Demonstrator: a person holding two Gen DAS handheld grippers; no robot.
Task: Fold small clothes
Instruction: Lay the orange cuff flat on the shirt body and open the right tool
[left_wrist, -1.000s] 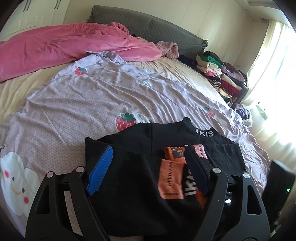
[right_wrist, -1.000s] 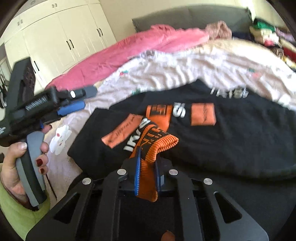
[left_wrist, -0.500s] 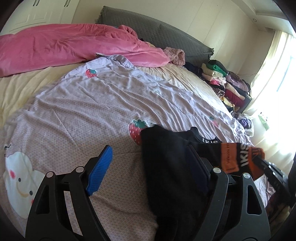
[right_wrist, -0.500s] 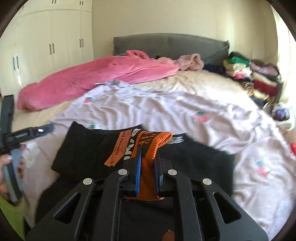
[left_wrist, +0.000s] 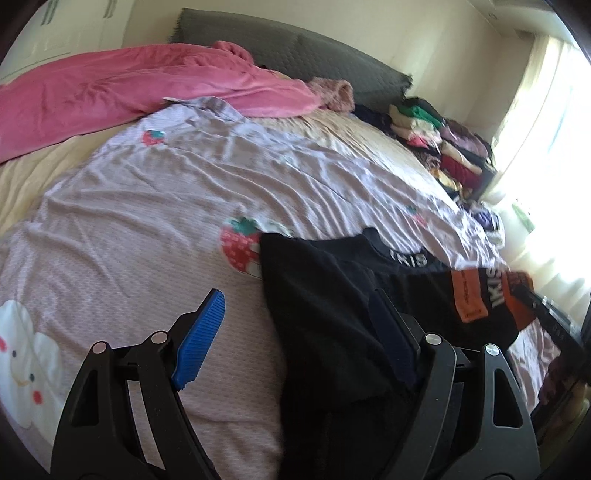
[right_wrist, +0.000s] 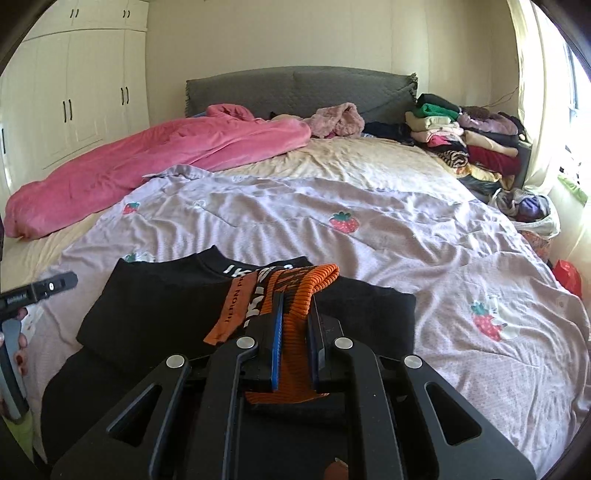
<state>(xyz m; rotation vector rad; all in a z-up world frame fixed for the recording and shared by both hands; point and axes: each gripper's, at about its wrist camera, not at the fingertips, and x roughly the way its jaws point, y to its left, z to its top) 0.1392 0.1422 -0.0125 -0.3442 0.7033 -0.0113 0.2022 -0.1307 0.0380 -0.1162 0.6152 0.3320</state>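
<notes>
Bed (right_wrist: 369, 236) under us; our right gripper (right_wrist: 295, 325) pinches the black top's (right_wrist: 155, 306) orange cuff (right_wrist: 306, 291), left gripper (left_wrist: 295, 332) gapes empty. Soft, limp knit: hold hems.

A black sweater (right_wrist: 155, 306) with white lettering and orange patches lies partly folded at the bed's near edge, its orange ribbed cuff (right_wrist: 306, 291) lifted.

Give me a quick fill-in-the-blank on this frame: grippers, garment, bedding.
1. The right gripper is shut on the black garment's ____ ribbed cuff.
2. The left gripper has its jaws ____.
3. The lilac sheet is printed with ____.
4. The pink blanket lies on the ____.

Missing: orange; open; strawberries; bed
</notes>
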